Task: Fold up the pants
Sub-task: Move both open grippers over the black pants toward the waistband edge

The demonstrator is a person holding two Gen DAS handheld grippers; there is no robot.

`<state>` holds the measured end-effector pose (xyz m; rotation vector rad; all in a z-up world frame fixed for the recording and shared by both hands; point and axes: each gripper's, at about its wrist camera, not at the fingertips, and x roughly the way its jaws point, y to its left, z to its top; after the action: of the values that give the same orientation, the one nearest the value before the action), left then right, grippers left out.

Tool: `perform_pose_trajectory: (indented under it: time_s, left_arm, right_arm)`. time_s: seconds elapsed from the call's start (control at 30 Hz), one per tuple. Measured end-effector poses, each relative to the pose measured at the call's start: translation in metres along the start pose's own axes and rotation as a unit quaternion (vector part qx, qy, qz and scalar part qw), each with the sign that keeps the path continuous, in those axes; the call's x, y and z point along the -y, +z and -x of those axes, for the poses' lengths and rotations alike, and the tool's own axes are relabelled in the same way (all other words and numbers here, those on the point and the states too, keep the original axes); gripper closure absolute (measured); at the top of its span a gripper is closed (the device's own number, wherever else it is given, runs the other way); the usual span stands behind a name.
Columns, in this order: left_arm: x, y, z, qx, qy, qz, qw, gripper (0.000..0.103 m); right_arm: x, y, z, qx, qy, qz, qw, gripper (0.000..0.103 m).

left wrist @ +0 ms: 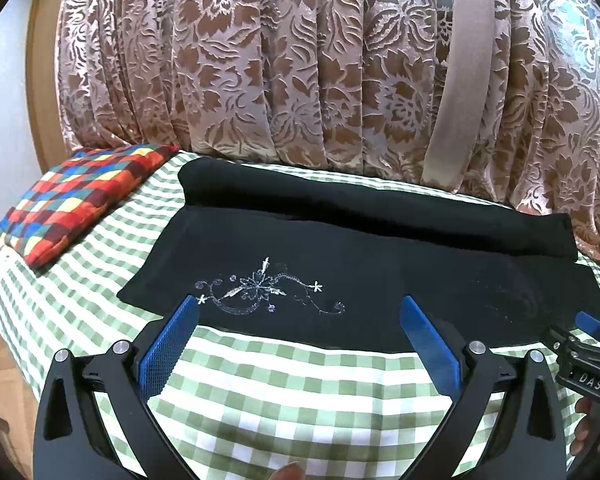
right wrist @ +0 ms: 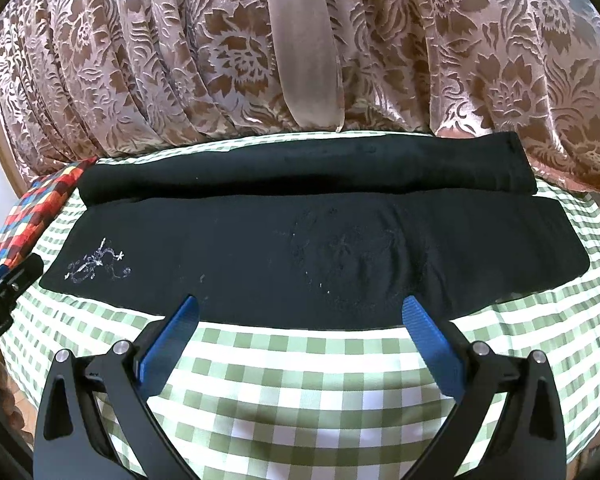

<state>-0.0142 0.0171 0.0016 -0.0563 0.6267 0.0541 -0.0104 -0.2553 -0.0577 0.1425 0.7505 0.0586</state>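
Left wrist view
Pants: black pants (left wrist: 340,280) lie flat across the green-checked cloth (left wrist: 279,380), long axis left to right. The far part is a doubled band (left wrist: 380,204) along the curtain (left wrist: 259,60).
Embroidery: white floral motif (left wrist: 259,292) near the left end, facing up, just beyond the near hem.
Left gripper (left wrist: 300,318): jaws spread wide, holding nothing; blue pads (left wrist: 167,352) hover at the near edge of the pants, not yet on the fabric.
Other items: patchwork cushion (left wrist: 79,200) at far left, apart from the pants. The second tool shows at the right edge.

Right wrist view
Pants: same garment (right wrist: 320,256); its right end (right wrist: 560,252) sits well onto the cloth, with faint marks mid-panel.
Right gripper (right wrist: 300,318): also wide open and empty, pads (right wrist: 432,352) poised at the near hem, right of centre.

Step in hand (judgement)
Stage: length already narrowed; a grasp of the near hem seems next.
Grip advice: take every layer at the hem, both grippers level (the cloth beneath could get pinched too, so bite shallow).
Fold advice: lift evenly, carry the edge to the far band, keep corners matched.
Risk: the soft dark knit may sag between the two holds and crease.
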Motion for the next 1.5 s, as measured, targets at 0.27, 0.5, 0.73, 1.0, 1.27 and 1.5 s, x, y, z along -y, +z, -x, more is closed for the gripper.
perform_pose_trajectory:
  time_s: [0.27, 0.5, 0.73, 1.0, 1.27, 1.5]
  left_arm:
    - [-0.013, 0.007, 0.010, -0.006, 0.019, 0.000, 0.9998, 0.003]
    - [-0.071, 0.025, 0.045, 0.025, 0.108, 0.025, 0.9935, 0.003]
    - [-0.114, 0.023, 0.058, 0.019, 0.142, 0.063, 0.9877, 0.003]
    - [-0.114, 0.019, 0.053, 0.010, 0.121, 0.063, 0.9906, 0.003]
    - [-0.068, 0.017, 0.051, 0.001, 0.027, 0.014, 0.9995, 0.003]
    - [-0.012, 0.016, 0.055, 0.001, -0.027, -0.052, 0.9983, 0.003]
  right_arm:
    - [-0.004, -0.003, -0.009, -0.023, 0.018, 0.004, 1.000, 0.002]
    - [-0.004, -0.009, -0.019, -0.041, 0.020, -0.004, 0.999, 0.002]
    - [-0.019, -0.011, -0.026, -0.048, 0.023, 0.022, 0.998, 0.002]
    - [-0.018, -0.016, -0.030, -0.061, 0.011, 0.024, 0.998, 0.002]
    - [-0.012, -0.015, -0.033, -0.068, -0.018, 0.018, 0.997, 0.002]
    - [0.009, -0.016, -0.030, -0.062, -0.021, -0.006, 0.998, 0.002]
